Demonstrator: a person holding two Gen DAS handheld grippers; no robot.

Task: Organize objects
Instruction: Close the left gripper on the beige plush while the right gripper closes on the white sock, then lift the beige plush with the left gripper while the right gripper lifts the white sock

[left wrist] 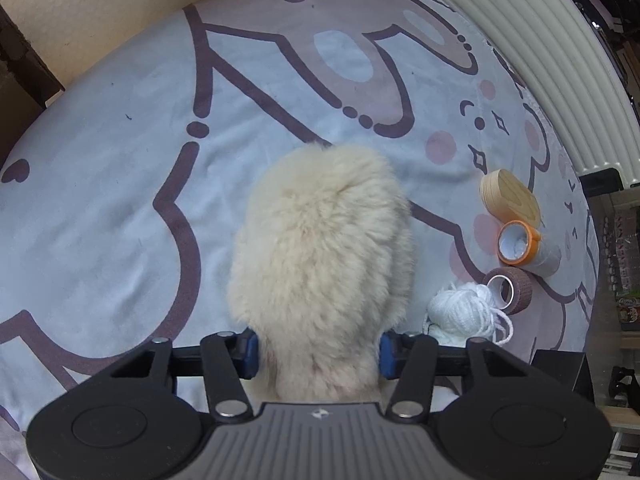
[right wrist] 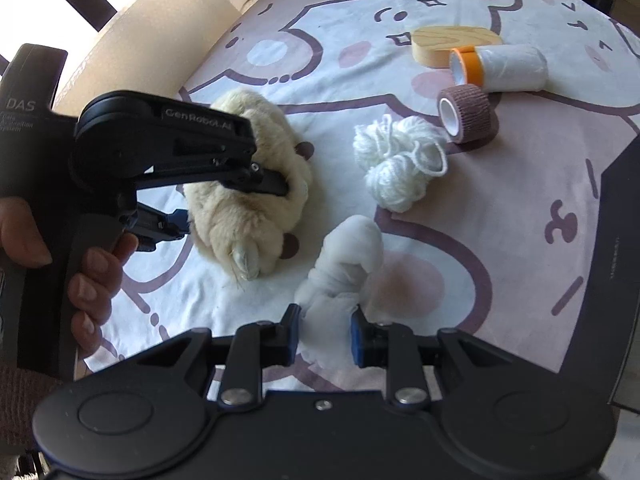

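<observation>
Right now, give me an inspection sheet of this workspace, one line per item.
Surface: cloth printed with cartoon animals, pale with brown outlines.
Job's things: furry mitten; white cloth bundle; white yarn; brown bandage roll; orange tape roll against a white roll; wooden block.
Clutter: nothing seen.
Grippers: left gripper shut on the furry mitten; right gripper around the white cloth bundle, grip unclear.
Cables: nothing seen clearly.
Surroundings: ribbed white panel beside the cloth; cream wall.
</observation>
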